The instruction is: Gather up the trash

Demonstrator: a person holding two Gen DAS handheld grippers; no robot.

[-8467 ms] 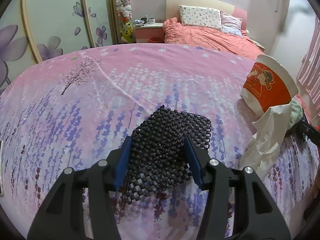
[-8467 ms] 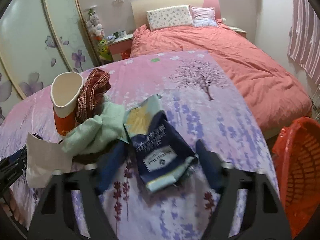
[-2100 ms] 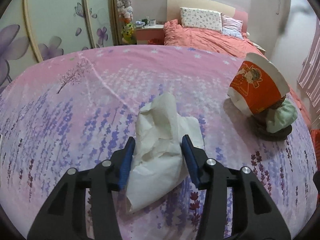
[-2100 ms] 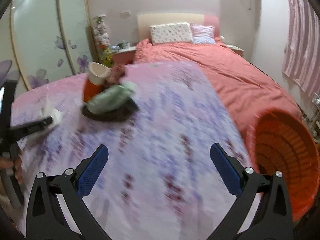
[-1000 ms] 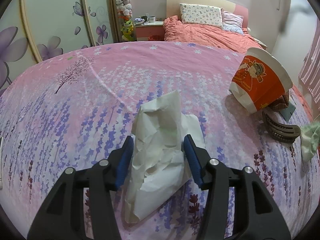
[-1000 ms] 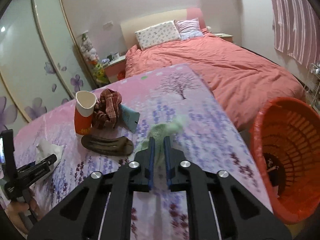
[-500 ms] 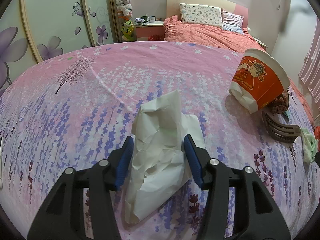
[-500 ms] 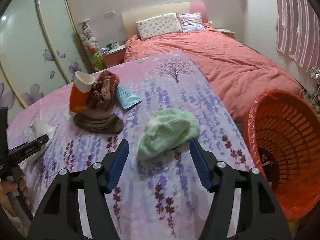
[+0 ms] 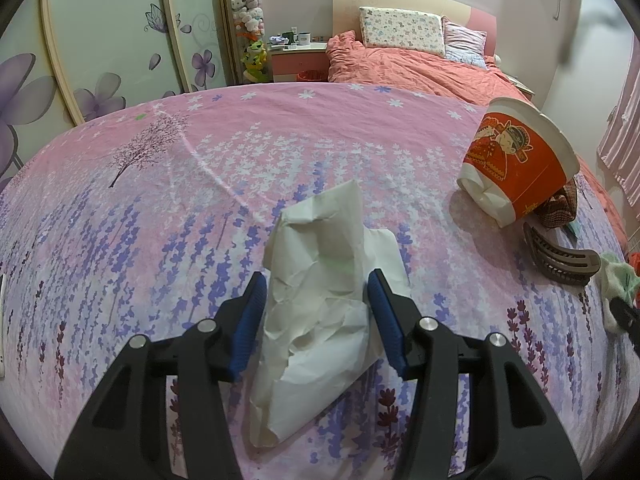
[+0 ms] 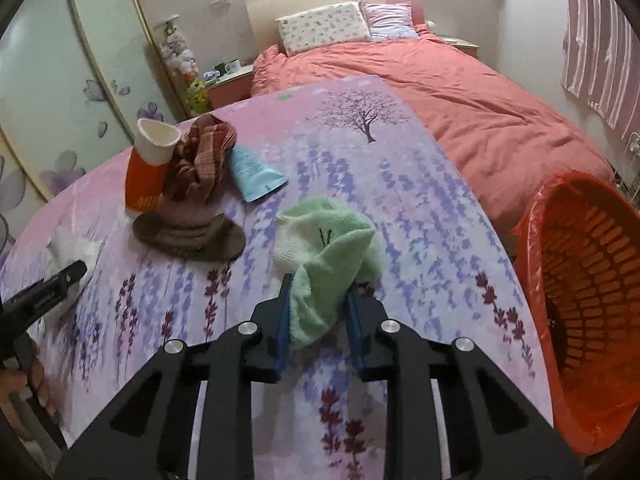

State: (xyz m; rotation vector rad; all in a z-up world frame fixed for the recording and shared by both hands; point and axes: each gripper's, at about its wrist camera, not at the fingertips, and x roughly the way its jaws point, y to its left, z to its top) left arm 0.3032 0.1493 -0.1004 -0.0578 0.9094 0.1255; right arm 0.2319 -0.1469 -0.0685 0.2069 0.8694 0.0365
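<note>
My left gripper (image 9: 316, 284) stands astride a crumpled white paper (image 9: 320, 292) that lies on the pink flowered table cloth (image 9: 160, 200); its blue pads (image 9: 250, 312) sit at the paper's two sides. My right gripper (image 10: 318, 300) is closing on a light green cloth (image 10: 332, 248) near the table's right edge, its pads pressing the cloth's near end. An orange-red paper cup (image 9: 516, 160) lies tilted at the right, also in the right wrist view (image 10: 148, 168). An orange trash basket (image 10: 588, 288) stands beside the table.
A brown plaid cloth (image 10: 202, 160), a blue packet (image 10: 254, 172) and a brown hair claw (image 10: 188, 236) lie by the cup. A bed with a coral quilt (image 10: 460, 92) is behind the table. The left gripper shows at the right wrist view's left edge (image 10: 44, 284).
My right gripper has narrowed from wide open onto the green cloth, which it had set down on the table half a second ago. My left gripper and the paper have stayed still.
</note>
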